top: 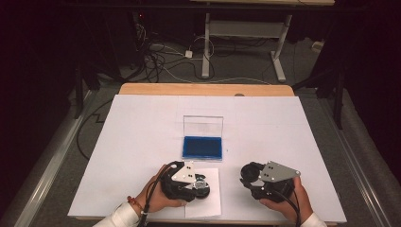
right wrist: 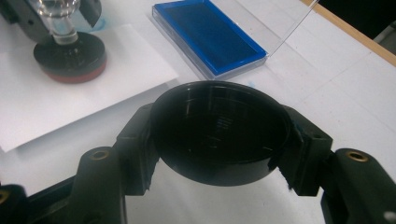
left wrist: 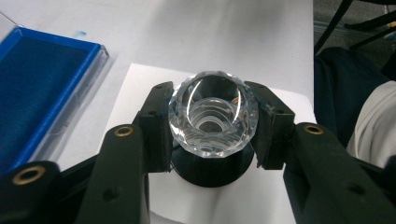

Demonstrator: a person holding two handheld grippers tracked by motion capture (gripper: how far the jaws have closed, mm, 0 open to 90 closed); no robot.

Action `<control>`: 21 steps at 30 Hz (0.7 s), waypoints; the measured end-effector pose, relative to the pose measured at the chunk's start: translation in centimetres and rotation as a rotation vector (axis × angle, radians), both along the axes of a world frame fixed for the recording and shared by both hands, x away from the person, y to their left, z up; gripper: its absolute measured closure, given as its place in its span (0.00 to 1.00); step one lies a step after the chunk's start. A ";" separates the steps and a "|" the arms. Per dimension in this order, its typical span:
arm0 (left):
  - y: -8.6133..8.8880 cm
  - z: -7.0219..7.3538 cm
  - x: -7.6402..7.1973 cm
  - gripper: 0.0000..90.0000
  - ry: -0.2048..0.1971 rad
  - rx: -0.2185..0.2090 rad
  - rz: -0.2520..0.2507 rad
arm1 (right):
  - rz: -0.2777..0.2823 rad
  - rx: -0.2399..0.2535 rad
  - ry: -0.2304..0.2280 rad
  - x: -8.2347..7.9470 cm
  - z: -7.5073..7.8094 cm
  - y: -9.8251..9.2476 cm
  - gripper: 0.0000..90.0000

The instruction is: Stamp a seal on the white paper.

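Now left fingers [left wrist: 157,126] clamp the crystal stamp knob [left wrist: 213,112]; right fingers [right wrist: 135,149] clamp a black cap [right wrist: 219,130].

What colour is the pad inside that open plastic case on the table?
Deep blue. The ink pad shows best in the right gripper view, lying in its clear case.

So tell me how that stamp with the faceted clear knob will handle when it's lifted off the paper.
The stamp is probably rigid. Its faceted clear knob looks smooth, so it could slip between the left tool's pads. The wide black base sits flat on the paper, so it likely won't tip.
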State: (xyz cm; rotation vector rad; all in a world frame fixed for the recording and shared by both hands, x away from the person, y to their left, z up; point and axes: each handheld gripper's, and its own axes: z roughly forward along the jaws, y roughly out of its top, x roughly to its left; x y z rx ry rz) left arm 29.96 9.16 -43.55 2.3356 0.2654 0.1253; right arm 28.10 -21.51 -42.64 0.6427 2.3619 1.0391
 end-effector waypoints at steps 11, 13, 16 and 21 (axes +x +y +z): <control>0.7 0.3 0.4 0.60 0.009 -0.018 0.018 | 0.004 -0.003 0.000 0.0 0.0 0.0 0.43; 0.7 0.3 0.4 0.60 0.012 -0.022 0.014 | 0.004 -0.005 0.001 0.0 0.0 0.0 0.43; 0.6 0.4 0.4 0.60 0.009 -0.019 0.009 | 0.005 -0.007 0.001 0.0 0.0 0.0 0.43; 0.8 0.8 0.4 0.60 0.007 -0.033 0.009 | 0.007 -0.009 0.000 0.0 0.0 0.0 0.43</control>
